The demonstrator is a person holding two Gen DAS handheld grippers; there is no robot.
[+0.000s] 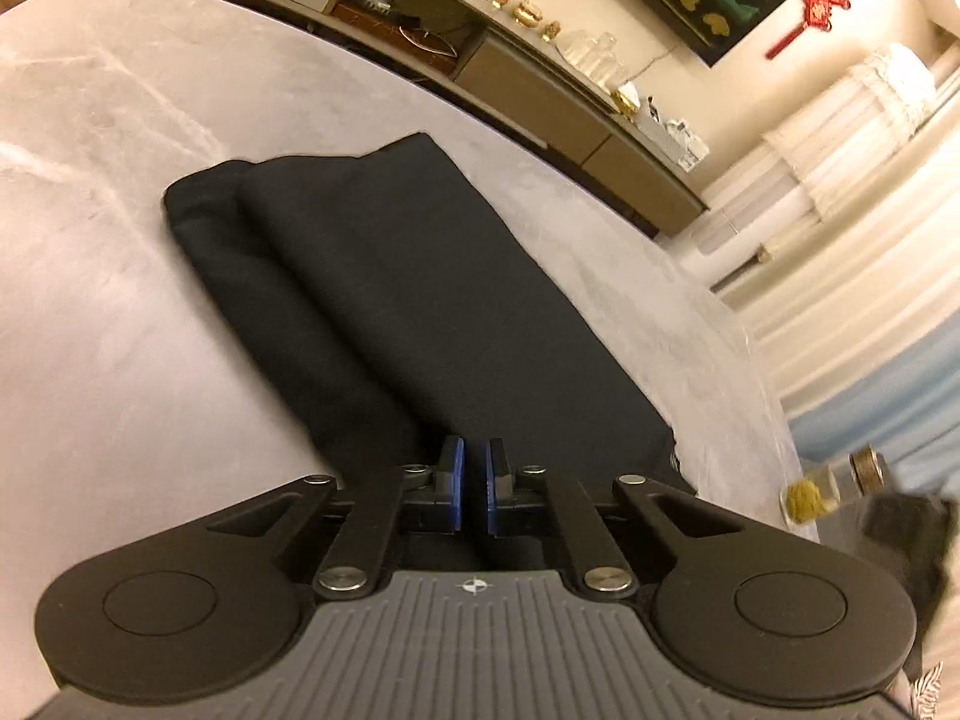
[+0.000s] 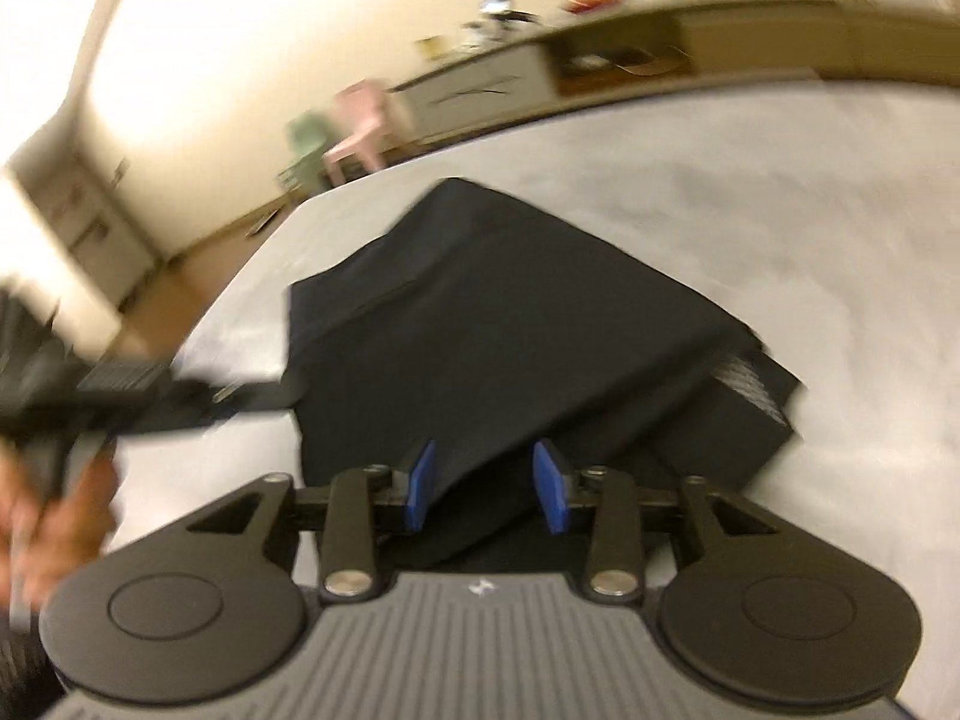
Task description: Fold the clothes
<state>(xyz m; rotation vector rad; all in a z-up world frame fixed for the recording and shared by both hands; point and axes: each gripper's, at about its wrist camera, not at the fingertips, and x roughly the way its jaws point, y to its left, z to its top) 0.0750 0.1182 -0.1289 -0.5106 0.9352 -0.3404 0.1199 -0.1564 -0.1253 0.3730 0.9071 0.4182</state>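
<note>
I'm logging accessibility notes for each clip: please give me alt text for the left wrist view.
A folded black garment lies on a pale grey table, stretching away from the left gripper, whose blue-padded fingers sit nearly shut at its near end. Behind the table runs a long sideboard with small ornaments.

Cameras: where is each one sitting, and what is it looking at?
Left wrist: sits on the left gripper, looks along the black cloth on the grey table toward a sideboard; no body shows.
Right wrist: sits on the right gripper, looks over the cloth toward a pink chair; a hand shows.
Both share cloth, table, sideboard.
</note>
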